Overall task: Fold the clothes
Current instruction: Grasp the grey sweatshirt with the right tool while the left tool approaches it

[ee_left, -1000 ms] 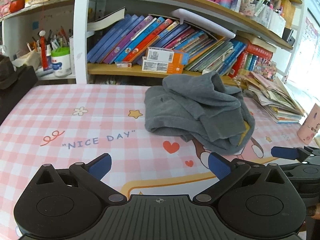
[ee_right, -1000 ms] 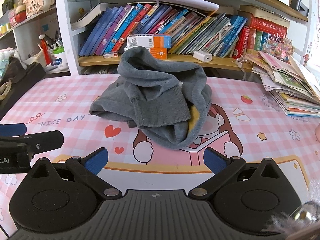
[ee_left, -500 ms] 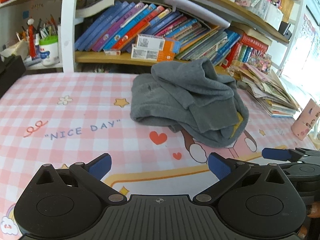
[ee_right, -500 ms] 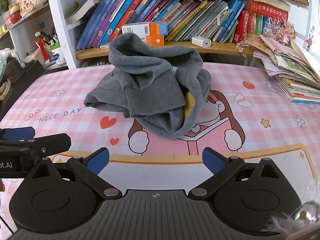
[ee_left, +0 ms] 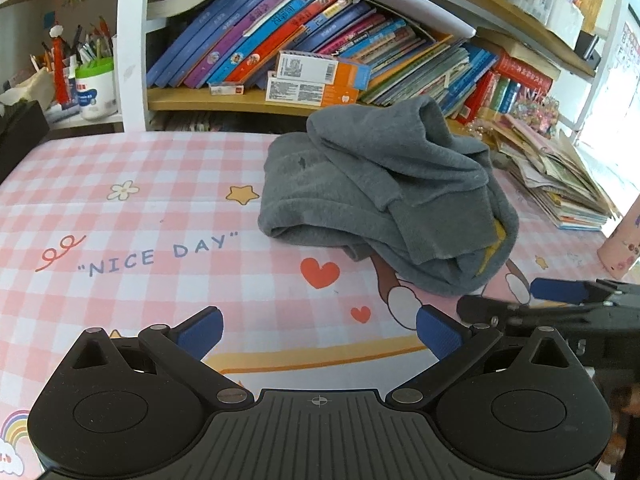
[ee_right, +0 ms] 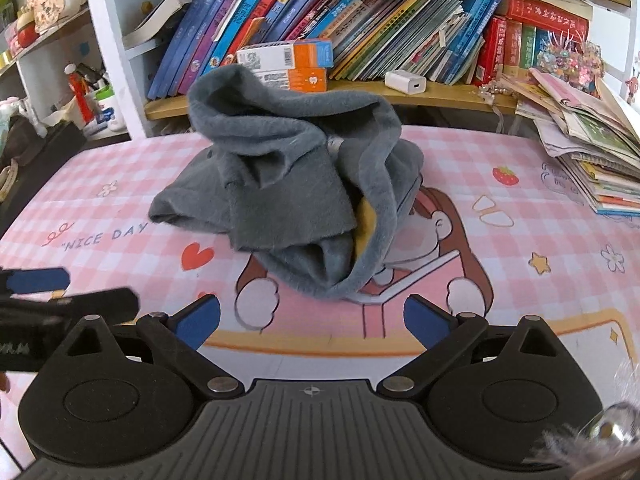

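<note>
**Currently: garment unfolded, both grippers clear of it**

Grey sweatshirt (ee_left: 384, 200) lies in a crumpled heap on the pink checked table mat (ee_left: 120, 220), toward the far side near the bookshelf (ee_left: 280, 100). A yellow lining shows at its lower right edge. Folds are bunched and raised; no flat layer is visible.

Left gripper (ee_left: 318, 330) sits low over the mat, near edge, fingers spread wide apart and empty. Right gripper (ee_right: 312, 318) likewise has its fingers wide apart, nothing between them, facing the heap, which lies just beyond its tips. Neither touches the fabric. A stack of magazines (ee_right: 592, 152) rests at the mat's right edge, apart from the garment.
</note>
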Motion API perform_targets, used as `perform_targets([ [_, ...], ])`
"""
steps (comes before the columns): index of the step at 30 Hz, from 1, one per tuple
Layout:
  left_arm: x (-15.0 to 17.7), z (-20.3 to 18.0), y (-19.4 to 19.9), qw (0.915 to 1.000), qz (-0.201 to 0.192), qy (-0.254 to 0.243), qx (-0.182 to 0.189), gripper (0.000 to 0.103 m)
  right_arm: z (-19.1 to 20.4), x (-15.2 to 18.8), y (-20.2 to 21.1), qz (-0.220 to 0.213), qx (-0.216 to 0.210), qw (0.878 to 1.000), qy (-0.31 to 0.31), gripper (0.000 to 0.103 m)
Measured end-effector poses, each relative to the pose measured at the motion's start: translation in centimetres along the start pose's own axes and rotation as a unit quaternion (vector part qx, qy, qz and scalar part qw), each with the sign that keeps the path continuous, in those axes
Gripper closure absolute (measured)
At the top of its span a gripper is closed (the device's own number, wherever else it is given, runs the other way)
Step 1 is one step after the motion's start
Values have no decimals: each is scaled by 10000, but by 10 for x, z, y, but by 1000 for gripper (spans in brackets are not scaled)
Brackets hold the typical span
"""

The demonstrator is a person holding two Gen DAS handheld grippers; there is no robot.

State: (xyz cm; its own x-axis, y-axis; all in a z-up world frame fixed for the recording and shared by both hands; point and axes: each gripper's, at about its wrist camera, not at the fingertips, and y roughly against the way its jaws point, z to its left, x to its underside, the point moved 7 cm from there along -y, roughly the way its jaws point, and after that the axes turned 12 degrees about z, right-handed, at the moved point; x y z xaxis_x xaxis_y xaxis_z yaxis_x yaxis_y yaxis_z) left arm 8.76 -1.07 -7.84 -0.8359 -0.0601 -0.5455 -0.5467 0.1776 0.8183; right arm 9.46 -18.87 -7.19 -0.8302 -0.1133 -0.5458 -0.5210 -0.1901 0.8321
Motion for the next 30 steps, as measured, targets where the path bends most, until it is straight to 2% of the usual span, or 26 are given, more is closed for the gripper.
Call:
perform_targets([
  [7,-13,8,0,9994,-299,149,-69,0,-15,-43,-15,-305,227,9990,245,3],
  [13,-19,10,-10,9995,-271,167,-79,0,-18,-89,-32,-564,393,9950,722,3],
  [15,-20,11,-13,9995,-248,176,-94,0,-15,-96,-40,-530,375,9947,801,3],
  [16,-20,12,-14,9995,-246,189,-100,0,-14,-94,-42,-484,310,9952,797,6],
  [18,-20,15,-16,9994,-253,229,-109,0,-11,-92,-47,-393,182,9959,789,24],
  [20,-21,18,-16,9991,-282,290,-134,0,-8,-89,-52,-302,54,9965,780,49],
  [23,-23,24,-14,9983,-350,440,-134,0,-3,-84,-60,-165,-138,9968,767,62],
  [27,-25,27,-12,9974,-396,596,-69,0,-2,-63,-47,-44,-570,9976,396,68],
  [30,-25,25,-7,9974,-461,558,1,0,1,-41,-34,-20,-676,9976,177,69],
])
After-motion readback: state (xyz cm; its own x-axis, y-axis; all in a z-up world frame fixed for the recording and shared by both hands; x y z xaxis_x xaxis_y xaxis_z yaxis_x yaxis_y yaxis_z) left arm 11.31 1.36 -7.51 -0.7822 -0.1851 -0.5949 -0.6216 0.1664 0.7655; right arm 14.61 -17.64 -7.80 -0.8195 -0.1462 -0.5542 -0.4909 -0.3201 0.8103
